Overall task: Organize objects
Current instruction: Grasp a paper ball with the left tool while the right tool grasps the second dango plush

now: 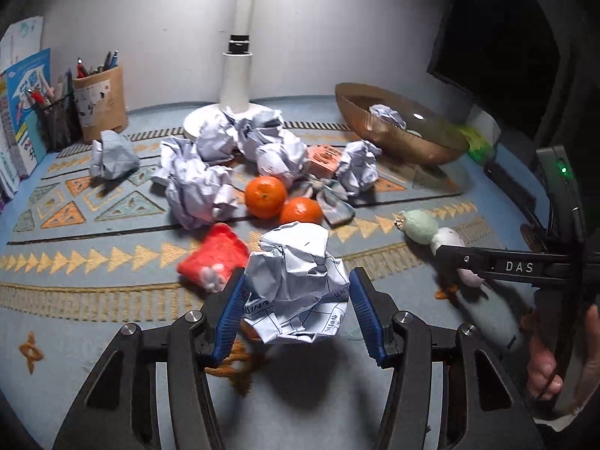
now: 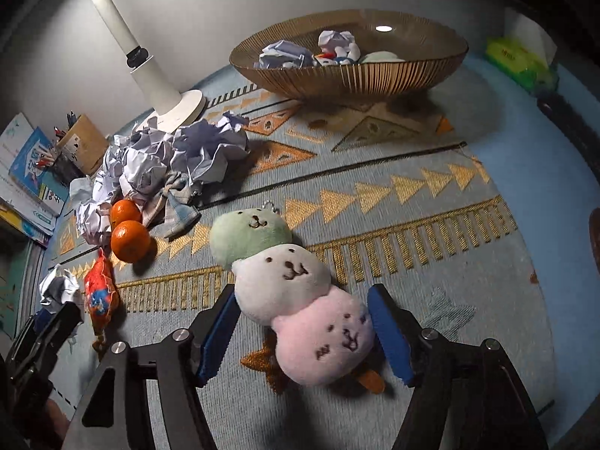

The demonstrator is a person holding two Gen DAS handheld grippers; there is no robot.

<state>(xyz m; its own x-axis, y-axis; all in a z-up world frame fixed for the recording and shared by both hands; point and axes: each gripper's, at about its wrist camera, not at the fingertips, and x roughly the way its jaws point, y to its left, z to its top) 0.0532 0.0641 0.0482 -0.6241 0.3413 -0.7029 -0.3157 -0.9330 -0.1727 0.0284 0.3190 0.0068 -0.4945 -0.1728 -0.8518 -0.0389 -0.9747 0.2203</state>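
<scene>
Seen from the left wrist, the left gripper (image 1: 296, 296) pinches a crumpled paper ball (image 1: 296, 281) between its blue pads (image 1: 228, 315), the ball lifted clear of the patterned rug (image 1: 93, 225). Beyond the ball, toward the white lamp base (image 1: 234, 86), lie two oranges (image 1: 265, 197), a red snack packet (image 1: 215, 257) and a heap of crumpled paper (image 1: 232, 150). To the right of the lamp stands a ribbed brown bowl (image 1: 405, 138) with one paper ball inside. To the left of the lamp, a brown paper pen holder (image 1: 101, 105) and books (image 1: 22, 112) line the wall. At the right edge, the right gripper (image 1: 450, 255) reaches over a plush toy (image 1: 423, 227), a hand (image 1: 543, 356) behind it.

Seen from the right wrist, the right gripper (image 2: 303, 333) straddles the plush dango toy (image 2: 285, 281), a green, white and pink stack of faces lying on the rug (image 2: 450, 262). Its jaws stand on either side of the pink ball; the left pad seems to touch the plush, the right pad shows a thin gap, so whether they press I cannot tell. The bowl (image 2: 356, 75), right of the lamp (image 2: 150, 71), holds paper balls and small toys. Below the lamp lie the paper heap (image 2: 180, 157), a checked cloth (image 2: 176, 202), the oranges (image 2: 129, 242) and the snack packet (image 2: 99, 296). The left gripper (image 2: 48, 322) shows at the left edge with its paper ball (image 2: 60, 288).
</scene>
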